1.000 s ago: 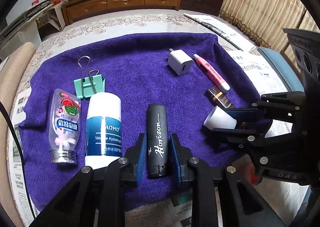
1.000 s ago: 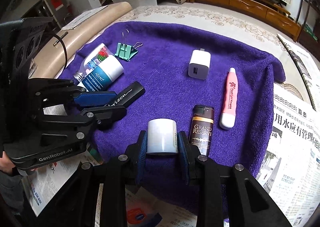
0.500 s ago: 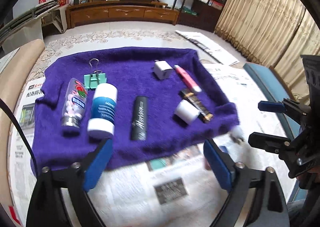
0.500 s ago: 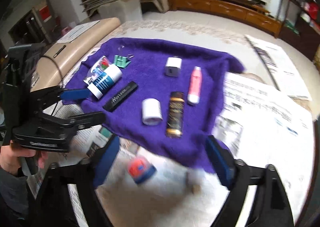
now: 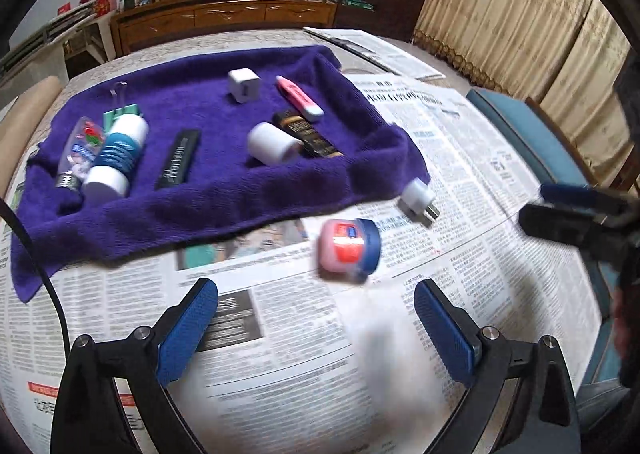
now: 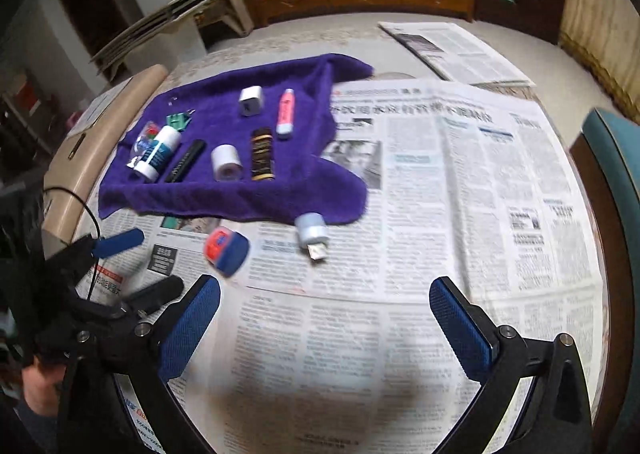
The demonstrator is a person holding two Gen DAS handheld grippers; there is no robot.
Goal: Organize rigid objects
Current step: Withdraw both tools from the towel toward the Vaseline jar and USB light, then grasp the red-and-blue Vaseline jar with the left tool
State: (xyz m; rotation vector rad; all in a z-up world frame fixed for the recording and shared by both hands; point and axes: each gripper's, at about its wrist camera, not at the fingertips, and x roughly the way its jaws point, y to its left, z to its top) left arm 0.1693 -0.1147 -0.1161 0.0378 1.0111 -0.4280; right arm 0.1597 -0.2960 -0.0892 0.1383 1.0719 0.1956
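Only the right view shows the hand [image 6: 38, 386] holding the left gripper [image 5: 316, 328]. Both it and the right gripper [image 6: 325, 328] have fingers wide apart, empty. The jar [image 5: 349, 251] lies blurred on newspaper [image 5: 460, 158], just off the towel [image 5: 224, 194]; the plug [image 6: 311, 235] points its prongs toward the camera.

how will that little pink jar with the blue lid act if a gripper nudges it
The pink jar looks round and lies tipped on its side on the newspaper, so a nudge would likely roll it. It seems small and probably light. Its smooth wall may slip between pads.
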